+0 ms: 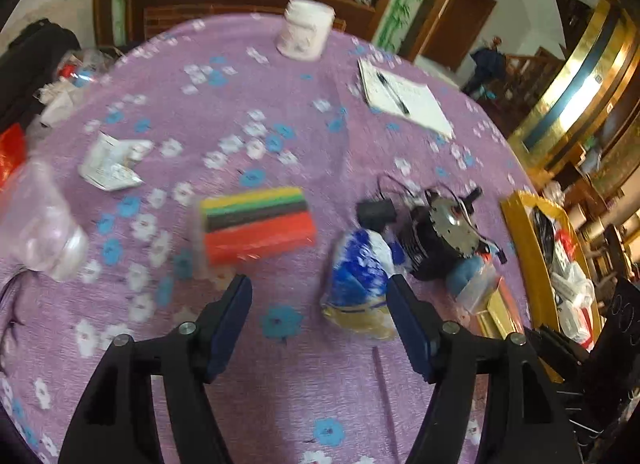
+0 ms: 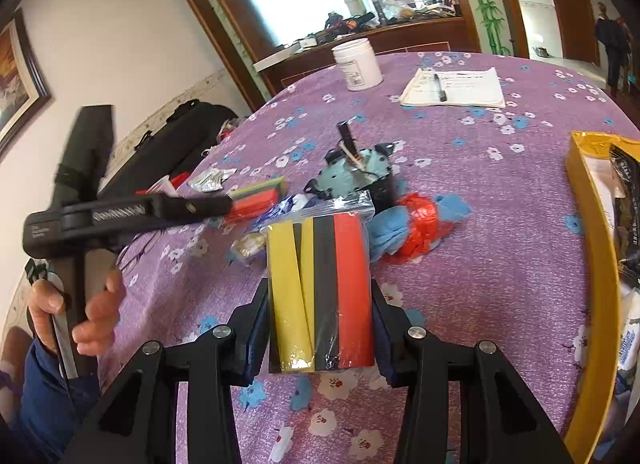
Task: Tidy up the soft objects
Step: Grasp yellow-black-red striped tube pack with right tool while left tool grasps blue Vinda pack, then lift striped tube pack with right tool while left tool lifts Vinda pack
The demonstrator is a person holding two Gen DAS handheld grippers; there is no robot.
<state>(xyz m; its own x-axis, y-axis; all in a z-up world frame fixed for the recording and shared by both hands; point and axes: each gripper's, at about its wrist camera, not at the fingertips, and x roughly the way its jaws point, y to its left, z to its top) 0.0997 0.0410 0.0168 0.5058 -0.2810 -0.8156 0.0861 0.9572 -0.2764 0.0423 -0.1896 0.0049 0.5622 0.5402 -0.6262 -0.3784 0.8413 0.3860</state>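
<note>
My right gripper (image 2: 320,316) is shut on a bagged sponge pack (image 2: 320,296) with yellow, black and red stripes, held above the purple flowered tablecloth (image 2: 500,224). A second striped sponge pack (image 1: 256,224) lies on the cloth ahead of my left gripper (image 1: 320,296), which is open and empty above the table. It also shows in the right wrist view (image 2: 256,200), behind the left gripper's arm (image 2: 132,212). A blue-and-white bag (image 1: 360,280) lies by the left gripper's right finger. A blue cloth with red plastic (image 2: 420,224) lies beyond the held pack.
A black motor with wires (image 1: 444,232) sits right of the bag. A white jar (image 1: 306,28), a paper pad with a pen (image 1: 404,100), a crumpled packet (image 1: 112,164) and a clear bottle (image 1: 44,224) stand around. A yellow box (image 2: 596,264) lies at the right edge.
</note>
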